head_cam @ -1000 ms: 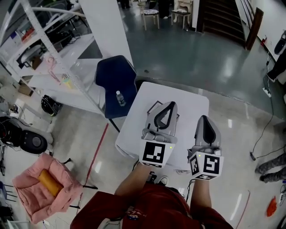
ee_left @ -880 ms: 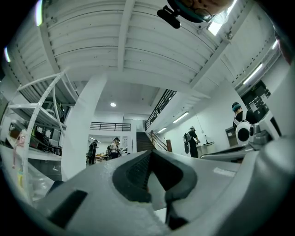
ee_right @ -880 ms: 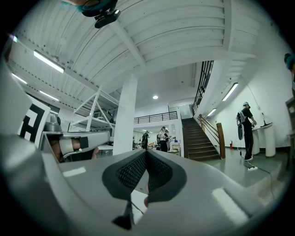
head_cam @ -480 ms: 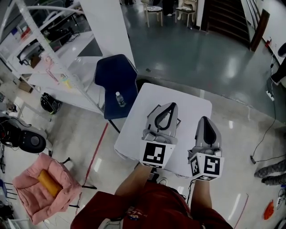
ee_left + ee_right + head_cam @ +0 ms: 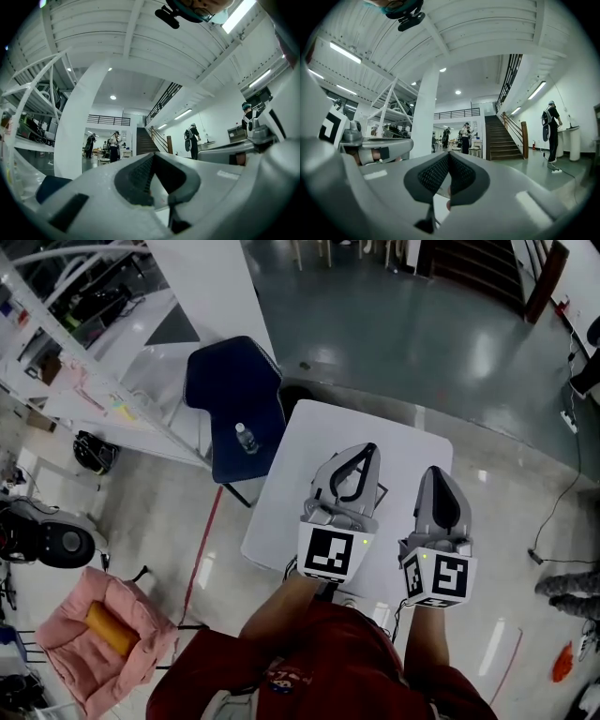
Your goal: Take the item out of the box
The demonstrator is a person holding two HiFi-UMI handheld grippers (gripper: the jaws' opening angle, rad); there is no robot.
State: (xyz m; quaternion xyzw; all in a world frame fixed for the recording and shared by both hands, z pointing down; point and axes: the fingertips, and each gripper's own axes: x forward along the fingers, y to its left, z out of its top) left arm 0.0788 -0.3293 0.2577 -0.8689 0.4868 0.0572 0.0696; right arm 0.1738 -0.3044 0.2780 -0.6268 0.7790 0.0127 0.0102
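A white table (image 5: 412, 448) stands below me. My left gripper (image 5: 365, 449) hovers over its middle, jaws shut and empty. A low white box (image 5: 382, 493) lies under it; only thin edges show, and its contents are hidden. My right gripper (image 5: 433, 471) hangs beside it to the right, also shut with nothing between its pads. In the left gripper view the left gripper (image 5: 152, 157) points out across the hall rather than at the table. The right gripper (image 5: 449, 154) in its own view does the same. Neither gripper view shows the box.
A dark blue chair (image 5: 234, 395) with a small bottle (image 5: 246, 438) on its seat stands left of the table. White shelving (image 5: 84, 362) fills the far left. A pink padded seat (image 5: 70, 643) holds an orange roll (image 5: 109, 630). A red floor line (image 5: 201, 549) runs beside the table.
The head view has drifted, so the table and chair sit slightly differently in frame. Both grippers keep their places over the table and stay shut.
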